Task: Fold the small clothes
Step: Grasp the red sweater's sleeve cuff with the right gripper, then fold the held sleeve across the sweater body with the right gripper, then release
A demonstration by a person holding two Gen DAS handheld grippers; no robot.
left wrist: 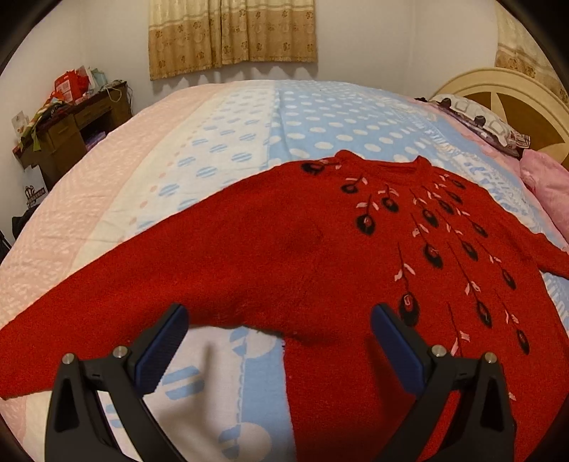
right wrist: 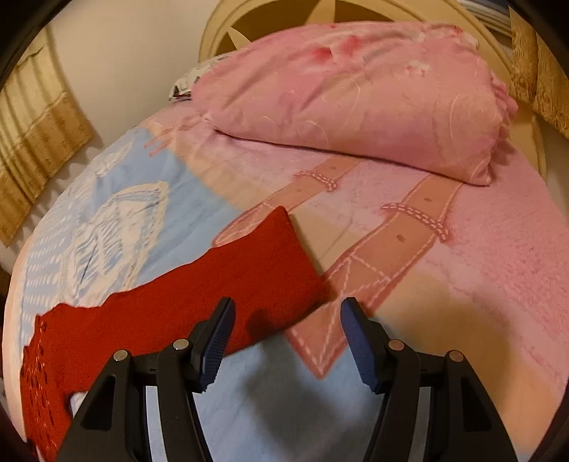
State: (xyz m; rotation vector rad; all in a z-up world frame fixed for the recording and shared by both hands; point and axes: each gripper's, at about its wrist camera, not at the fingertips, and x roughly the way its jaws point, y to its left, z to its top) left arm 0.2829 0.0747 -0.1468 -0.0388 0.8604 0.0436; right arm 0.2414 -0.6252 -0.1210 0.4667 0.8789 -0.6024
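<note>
A red knitted sweater (left wrist: 284, 248) with black and pink flower embroidery lies flat, front up, on the bed blanket (left wrist: 249, 117), sleeves spread to both sides. In the left wrist view my left gripper (left wrist: 280, 314) hovers open over the spot where the left sleeve meets the body, with nothing between its fingers. The right wrist view shows the sweater's other sleeve (right wrist: 231, 284) ending in a square cuff. My right gripper (right wrist: 288, 307) stands open just above and in front of that cuff end, its jaws holding nothing.
A pink pillow (right wrist: 355, 96) lies by the cream headboard (right wrist: 270, 21) beyond the right sleeve. A patterned pillow (left wrist: 476, 121) sits at the bed's far right. A cluttered wooden desk (left wrist: 71, 124) stands left of the bed, under a curtain (left wrist: 231, 32).
</note>
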